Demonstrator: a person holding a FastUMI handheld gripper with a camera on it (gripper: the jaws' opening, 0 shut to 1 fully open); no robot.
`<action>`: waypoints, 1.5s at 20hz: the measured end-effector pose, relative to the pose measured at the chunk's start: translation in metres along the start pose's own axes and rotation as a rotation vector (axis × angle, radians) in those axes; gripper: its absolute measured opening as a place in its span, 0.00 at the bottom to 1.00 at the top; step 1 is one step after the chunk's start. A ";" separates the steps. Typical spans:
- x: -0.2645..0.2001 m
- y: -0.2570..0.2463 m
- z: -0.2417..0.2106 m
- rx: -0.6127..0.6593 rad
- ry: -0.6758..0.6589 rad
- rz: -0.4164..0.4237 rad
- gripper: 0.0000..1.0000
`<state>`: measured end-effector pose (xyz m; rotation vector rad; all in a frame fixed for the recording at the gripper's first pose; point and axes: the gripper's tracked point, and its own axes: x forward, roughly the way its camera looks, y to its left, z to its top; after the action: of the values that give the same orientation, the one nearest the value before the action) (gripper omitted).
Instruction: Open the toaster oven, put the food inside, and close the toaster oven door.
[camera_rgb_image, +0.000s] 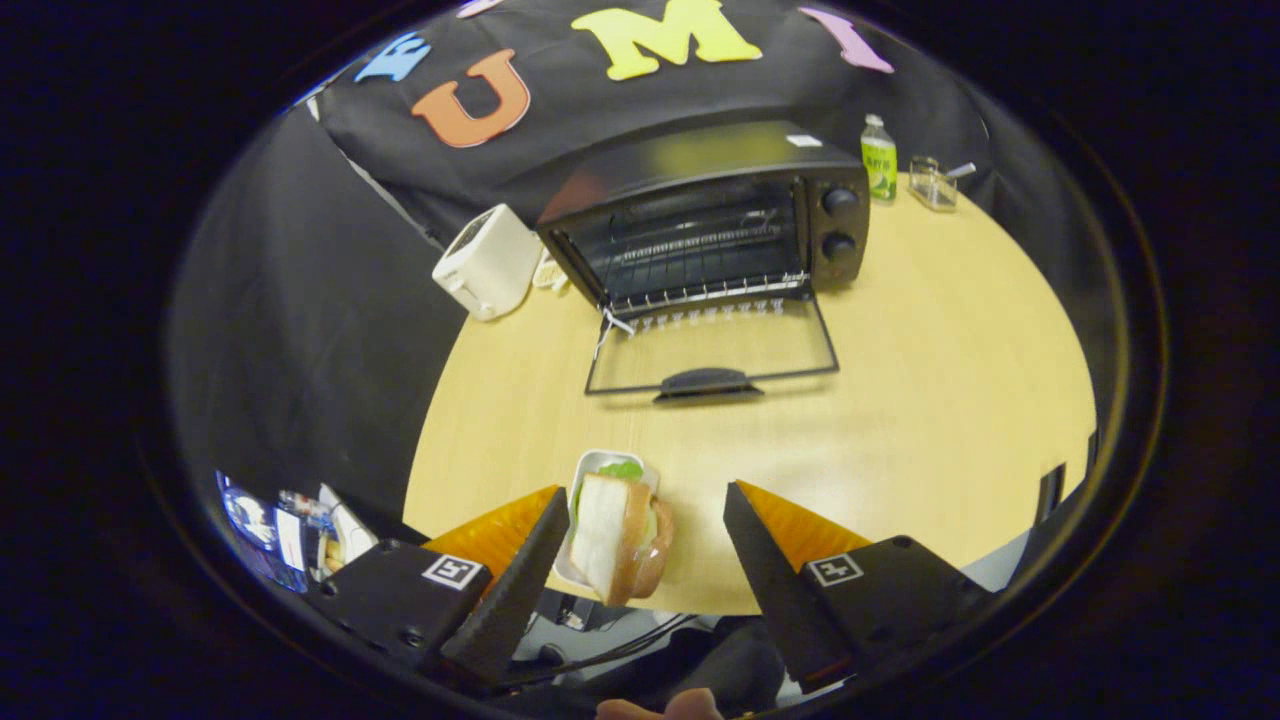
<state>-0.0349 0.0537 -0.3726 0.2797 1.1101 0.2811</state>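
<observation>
Getting the sandwich, oven door already down
Gripper fingers wide apart w/ sandwich by left one; must be squeezed next

Even light, strong fisheye bend

We see the tabletop evenly and fairly brightly lit, seemingly from above, with a soft sheen on the toaster oven top and glare on its lowered door. Short soft shadows sit under the door handle. Straight edges bow hard toward the rim, where the picture dims. The spread tongs look slightly soft up close
</observation>
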 end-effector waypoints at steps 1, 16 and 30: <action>0.007 -0.001 -0.007 0.023 0.029 0.015 1.00; 0.057 0.020 -0.050 0.219 0.360 0.266 0.54; 0.005 0.025 0.068 0.356 0.046 0.426 0.37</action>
<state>0.0270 0.0729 -0.3397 0.8347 1.1377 0.4681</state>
